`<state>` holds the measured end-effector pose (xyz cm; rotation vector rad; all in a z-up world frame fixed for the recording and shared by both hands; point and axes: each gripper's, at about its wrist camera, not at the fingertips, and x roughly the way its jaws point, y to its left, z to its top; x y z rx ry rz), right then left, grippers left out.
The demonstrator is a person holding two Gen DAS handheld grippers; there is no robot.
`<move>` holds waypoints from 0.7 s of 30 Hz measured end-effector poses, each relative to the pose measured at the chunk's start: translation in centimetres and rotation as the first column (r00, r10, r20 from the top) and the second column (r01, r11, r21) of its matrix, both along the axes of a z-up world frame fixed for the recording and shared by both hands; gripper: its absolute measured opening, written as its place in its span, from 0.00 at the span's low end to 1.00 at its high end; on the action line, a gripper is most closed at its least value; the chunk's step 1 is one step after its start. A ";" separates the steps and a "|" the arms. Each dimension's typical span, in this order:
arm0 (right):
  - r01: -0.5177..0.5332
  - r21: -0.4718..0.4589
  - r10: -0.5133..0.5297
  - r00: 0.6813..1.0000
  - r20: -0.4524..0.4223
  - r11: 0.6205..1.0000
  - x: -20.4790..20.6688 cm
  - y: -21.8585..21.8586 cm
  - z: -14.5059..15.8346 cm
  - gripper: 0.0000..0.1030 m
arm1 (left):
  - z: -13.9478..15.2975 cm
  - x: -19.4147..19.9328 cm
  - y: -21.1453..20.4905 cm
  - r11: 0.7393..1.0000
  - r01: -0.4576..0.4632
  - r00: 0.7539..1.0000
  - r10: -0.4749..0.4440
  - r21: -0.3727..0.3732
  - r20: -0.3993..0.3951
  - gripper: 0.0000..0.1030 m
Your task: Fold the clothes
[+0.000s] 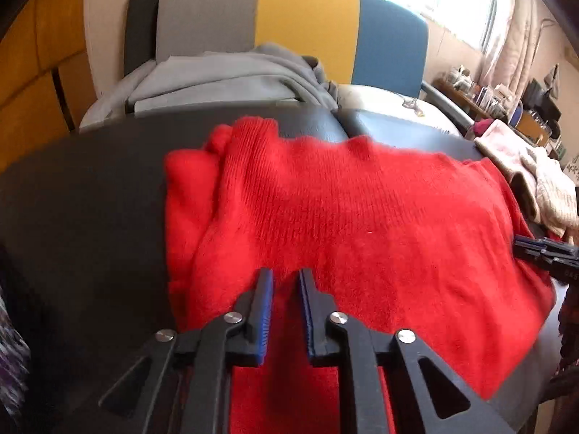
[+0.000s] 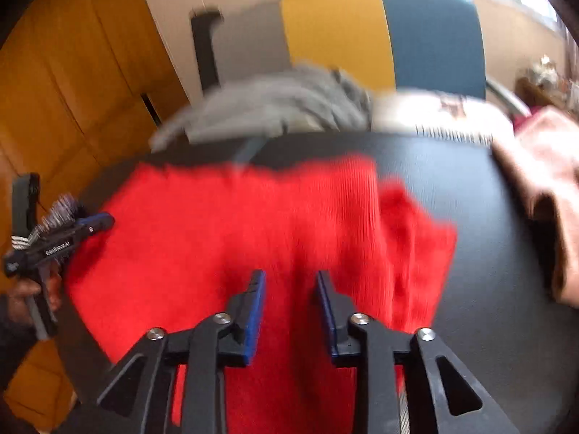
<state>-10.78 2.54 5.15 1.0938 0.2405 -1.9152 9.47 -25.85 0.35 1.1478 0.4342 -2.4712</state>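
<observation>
A red knit sweater [image 1: 362,209] lies spread across the black table [image 1: 90,199], with a sleeve folded over its left part. My left gripper [image 1: 286,276] hovers open over the sweater's near edge, and red knit shows in the narrow gap between its blue pads. The right gripper [image 1: 518,247] pokes in at the sweater's right edge. The right wrist view is blurred. In it, the right gripper [image 2: 289,280] stands open above the sweater [image 2: 253,224], nothing between its fingers. A hand holds the left gripper [image 2: 103,220] at the sweater's left edge, over the table [image 2: 488,253].
A grey garment [image 1: 231,72] is heaped on a seat behind the table, in front of a grey, yellow and blue backrest [image 1: 307,18]. Pink and cream clothes [image 1: 535,181] lie at the table's right end. Orange wooden cabinets [image 2: 72,90] stand at the left.
</observation>
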 end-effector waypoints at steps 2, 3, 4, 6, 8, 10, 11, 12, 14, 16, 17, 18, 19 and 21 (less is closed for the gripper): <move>-0.004 -0.027 0.005 0.999 0.033 1.000 0.5 1.1 0.0 0.30 | -0.1 1.3 0.2 0.999 -0.013 0.999 0.012 0.036 0.041 0.05; -0.006 -0.040 0.008 0.999 0.050 0.999 0.7 1.6 0.0 0.29 | -0.2 2.0 0.5 0.999 -0.018 0.998 0.015 0.040 0.068 0.05; -0.008 -0.053 0.011 0.998 0.066 0.999 0.9 2.1 -0.1 0.29 | -0.3 2.9 0.9 1.000 -0.014 0.997 0.012 0.016 0.079 0.04; -0.010 -0.080 0.018 0.995 0.099 0.997 1.4 3.2 -0.1 0.29 | -0.2 4.1 1.4 1.000 -0.016 0.996 0.016 -0.006 0.091 0.04; -0.012 -0.107 0.026 0.991 0.131 0.994 1.9 4.2 -0.1 0.29 | 0.9 4.5 1.1 0.999 -0.047 0.996 0.047 -0.001 0.080 0.05; 0.003 -0.205 0.031 0.986 0.162 0.979 2.3 6.8 1.0 0.36 | 2.6 4.6 1.4 0.998 -0.066 0.997 0.066 -0.008 0.040 0.09; 0.003 -0.267 0.046 0.983 0.178 0.964 2.6 8.4 1.6 0.42 | 3.4 4.3 2.0 0.998 -0.059 0.998 0.059 -0.013 0.018 0.15; 0.005 -0.313 0.059 0.979 0.195 0.950 2.9 10.1 1.9 0.57 | 3.5 3.0 3.1 1.000 -0.017 1.000 0.017 -0.011 0.014 0.17; 0.012 -0.346 0.068 0.974 0.218 0.938 3.1 12.9 1.5 0.67 | 3.8 0.3 5.5 0.998 0.067 0.998 -0.067 -0.007 0.006 0.18; 0.014 -0.337 0.074 0.967 0.245 0.941 3.2 14.9 0.4 0.67 | 4.1 -2.3 7.9 0.989 0.150 0.989 -0.150 -0.003 -0.003 0.18; 0.014 -0.336 0.080 0.961 0.266 0.942 3.3 15.7 -0.3 0.67 | 4.2 -3.6 9.1 0.982 0.191 0.981 -0.191 -0.002 -0.008 0.18; 0.010 -0.337 0.092 0.954 0.284 0.941 3.4 16.2 -1.1 0.67 | 4.4 -4.9 10.3 0.973 0.232 0.973 -0.232 0.000 -0.012 0.18; -0.001 -0.342 0.107 0.950 0.293 0.940 3.6 16.4 -1.5 0.67 | 4.5 -6.2 11.5 0.962 0.273 0.962 -0.273 0.001 -0.017 0.18; -0.029 -0.353 0.144 0.942 0.304 0.935 3.6 16.3 -2.2 0.67 | 4.8 -8.9 13.8 0.936 0.353 0.935 -0.352 0.002 -0.026 0.18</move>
